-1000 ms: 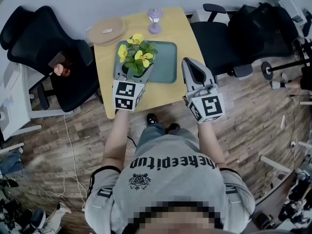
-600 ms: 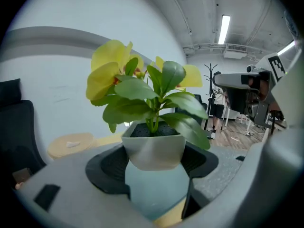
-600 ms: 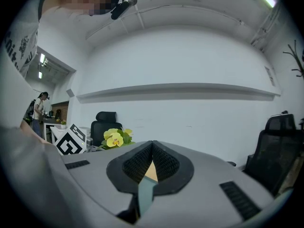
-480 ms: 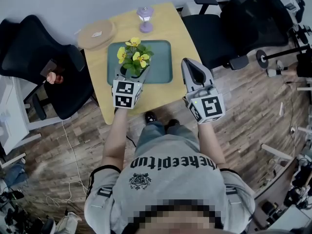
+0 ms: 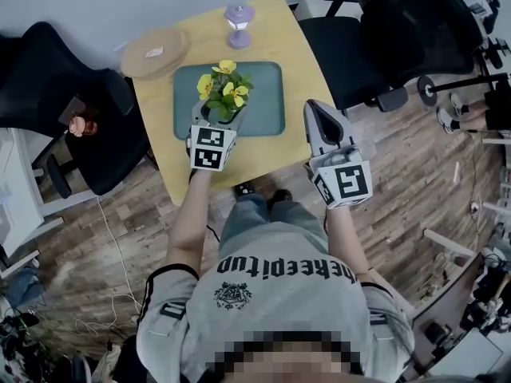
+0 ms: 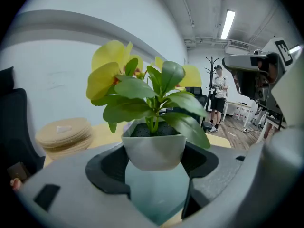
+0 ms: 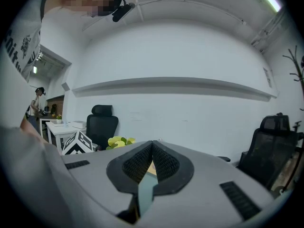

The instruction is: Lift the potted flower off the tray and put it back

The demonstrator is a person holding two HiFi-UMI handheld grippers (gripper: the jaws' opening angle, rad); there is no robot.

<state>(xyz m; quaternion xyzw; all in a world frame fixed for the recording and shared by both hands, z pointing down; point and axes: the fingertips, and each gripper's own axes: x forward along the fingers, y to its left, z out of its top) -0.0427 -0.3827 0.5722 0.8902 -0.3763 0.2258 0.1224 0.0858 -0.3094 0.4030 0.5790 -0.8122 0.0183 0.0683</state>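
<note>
The potted flower (image 5: 223, 92), with yellow blooms and green leaves in a white pot (image 6: 154, 149), is over the left half of the teal tray (image 5: 263, 102) on the yellow table (image 5: 160, 146). My left gripper (image 5: 221, 116) is shut on the pot, one dark jaw on each side. In the left gripper view the tray (image 6: 156, 196) shows beneath the pot's base, which looks raised off it. My right gripper (image 5: 316, 110) hovers at the table's right front edge, shut and empty. In the right gripper view, my right gripper (image 7: 152, 148) shows its pads pressed together.
A purple hourglass-shaped object (image 5: 239, 24) stands at the table's far edge. A stack of round cork mats (image 5: 152, 52) lies at its far left corner. Black office chairs (image 5: 56, 94) flank the table, another (image 5: 383, 38) on the right. Wooden floor surrounds it.
The left gripper stays shut on the pot, and the flower now shows nearer the tray's middle than before. The right gripper has dropped slightly in the view. The head camera has shifted.
</note>
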